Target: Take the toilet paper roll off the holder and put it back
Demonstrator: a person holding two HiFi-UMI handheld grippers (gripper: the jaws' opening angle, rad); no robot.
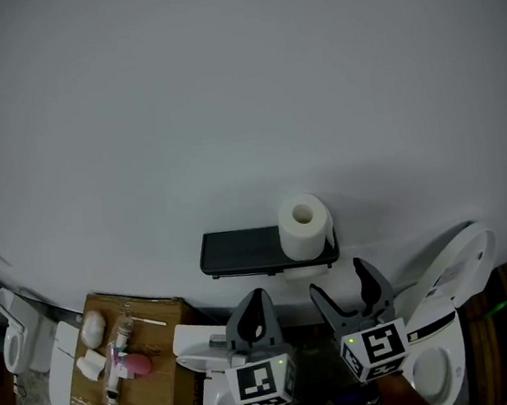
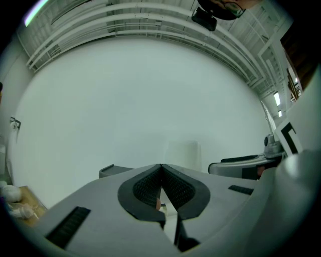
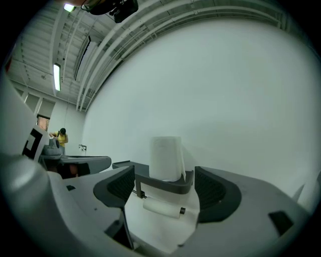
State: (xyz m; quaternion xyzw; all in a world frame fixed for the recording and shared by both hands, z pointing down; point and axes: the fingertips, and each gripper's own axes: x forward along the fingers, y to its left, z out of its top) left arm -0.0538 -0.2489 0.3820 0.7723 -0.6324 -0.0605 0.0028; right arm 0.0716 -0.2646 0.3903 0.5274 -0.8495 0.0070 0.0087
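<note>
Wall (image 1: 220, 82) takes up most of the head view, white and bare, and low on it the dark holder (image 1: 241, 252) is fixed, a flat shelf with a raised rim. The toilet paper roll (image 1: 305, 225) is stood upright on the shelf's right end, core hole up, touched by neither gripper. Below it the right gripper (image 1: 338, 278) is held with its jaws spread wide and nothing in them. In its own view the roll is framed squarely between the two jaws but lies beyond their tips, apart from both. The left gripper (image 1: 257, 297) is seen just beside it, jaws pressed together on nothing. A thin white bar (image 3: 161, 207) is slung under the shelf.

The reach for the roll is judged to be the step in hand. It would be best done with the right gripper carried straight in and centred on the roll, the jaws left wide until the roll's middle is between them. The shelf's rim should be cleared from above. Soft paper is likely to dent, so a gentle squeeze is called for, followed by a straight lift.
</note>
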